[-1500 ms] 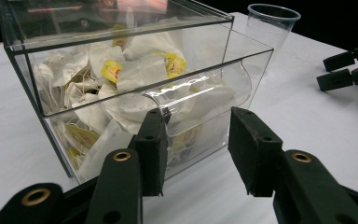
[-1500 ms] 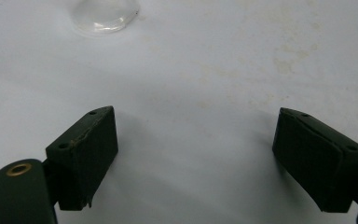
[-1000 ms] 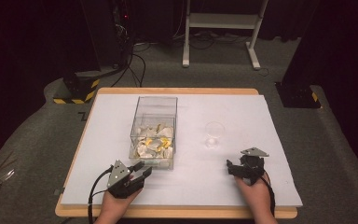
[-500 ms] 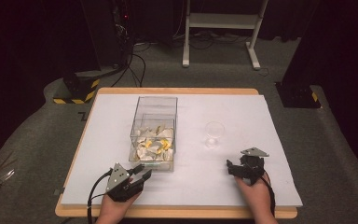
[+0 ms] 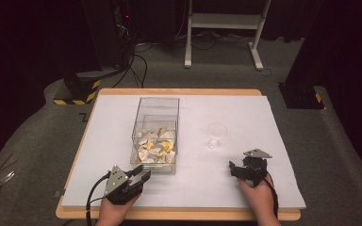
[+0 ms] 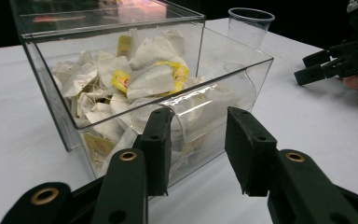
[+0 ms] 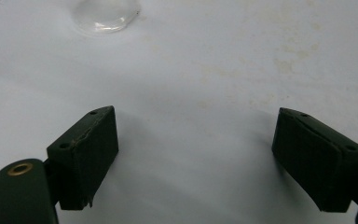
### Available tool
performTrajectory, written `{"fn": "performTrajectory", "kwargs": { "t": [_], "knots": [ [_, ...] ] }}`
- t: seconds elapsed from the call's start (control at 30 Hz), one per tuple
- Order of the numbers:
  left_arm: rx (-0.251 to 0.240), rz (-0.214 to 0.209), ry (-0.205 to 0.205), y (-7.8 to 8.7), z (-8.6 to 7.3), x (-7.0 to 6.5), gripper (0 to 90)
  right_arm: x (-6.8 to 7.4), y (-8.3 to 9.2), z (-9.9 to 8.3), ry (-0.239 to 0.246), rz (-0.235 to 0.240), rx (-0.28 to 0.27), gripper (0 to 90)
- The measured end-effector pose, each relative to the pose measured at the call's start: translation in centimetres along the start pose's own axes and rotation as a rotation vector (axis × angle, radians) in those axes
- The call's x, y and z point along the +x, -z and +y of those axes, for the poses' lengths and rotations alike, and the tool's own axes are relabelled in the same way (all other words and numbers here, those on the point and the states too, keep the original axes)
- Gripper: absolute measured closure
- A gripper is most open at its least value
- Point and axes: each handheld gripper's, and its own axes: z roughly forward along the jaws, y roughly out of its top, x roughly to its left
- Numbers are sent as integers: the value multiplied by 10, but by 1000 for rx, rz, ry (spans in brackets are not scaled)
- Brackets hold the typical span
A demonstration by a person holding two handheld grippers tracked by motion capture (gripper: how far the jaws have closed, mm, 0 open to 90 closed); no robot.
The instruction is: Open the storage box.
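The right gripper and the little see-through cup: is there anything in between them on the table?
Nothing. In the right gripper view, bare white tabletop runs from the open right gripper up to the clear cup; the high view agrees.

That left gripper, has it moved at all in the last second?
Barely. The left gripper has slid slightly down toward the table's near edge, away from the clear box, which stayed put.

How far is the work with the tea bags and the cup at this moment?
Nothing looks done yet: the clear plastic cup stands empty on the white table, and the tea bags all lie in the clear box. Nothing is in hand: the left gripper faces the box with open jaws, and the right gripper rests open near the cup. Any transfer of tea bags, if intended, is left.
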Motion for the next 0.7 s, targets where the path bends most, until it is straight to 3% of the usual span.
{"fn": "performTrajectory", "kwargs": {
  "t": [0.33,0.7],
  "knots": [
    [-13,28,-4,10,0,6,611,0,0,0,-2,1,1,142],
    [-60,115,-11,26,7,27,582,0,2,-1,4,17,2,171]
  ]
}}
